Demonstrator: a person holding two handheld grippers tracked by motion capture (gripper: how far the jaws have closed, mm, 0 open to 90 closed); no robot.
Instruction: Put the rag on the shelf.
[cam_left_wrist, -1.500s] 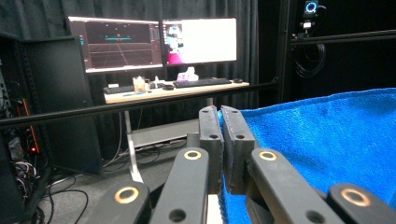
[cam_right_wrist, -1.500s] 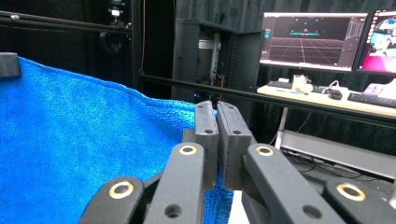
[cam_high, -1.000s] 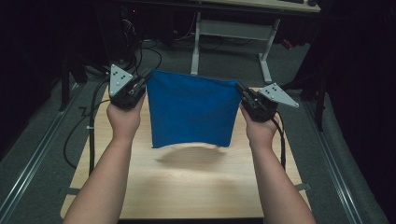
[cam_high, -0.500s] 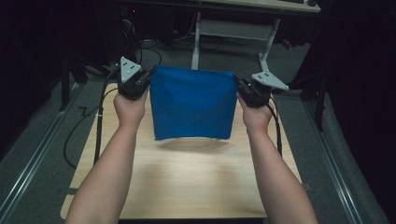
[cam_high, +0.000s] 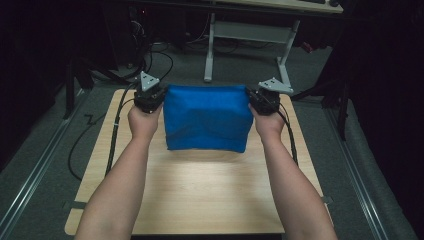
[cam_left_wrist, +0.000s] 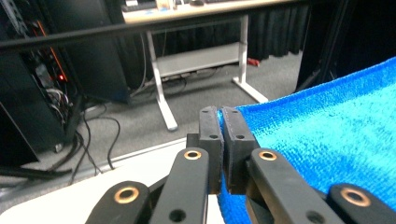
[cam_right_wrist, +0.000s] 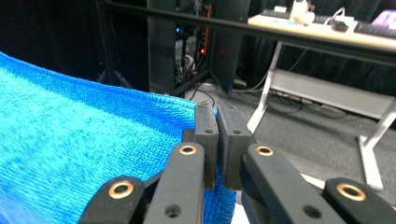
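Above the far half of the tabletop (cam_high: 200, 200), a blue towel (cam_high: 207, 117) hangs stretched between the two hands, its lower edge sagging toward the wood and looking close to it or just touching. The left gripper (cam_high: 148, 97) has its fingers (cam_left_wrist: 211, 135) closed on the towel's top left corner; the right gripper (cam_high: 265, 99) has its fingers (cam_right_wrist: 205, 135) clamped on the top right corner, the terry cloth pinched thin between the black pads.

From where I stand, the main risk looks like the grip itself. Each corner is held by only a small bite of fabric, so a sharp tug or the hands pulling apart could slip a corner free and let that side drop in a heap. If the hands lower unevenly, the towel would likely land skewed or with a crease across it; there is already a soft ripple running across its middle. Setting it down too far forward could leave the top edge hanging off the far side of the tabletop. The cables (cam_high: 114, 135) trailing from the grippers lie along the board's edges and could snag a wrist.

I can make out no brand, label or writing on the towel, the grippers or the tabletop.
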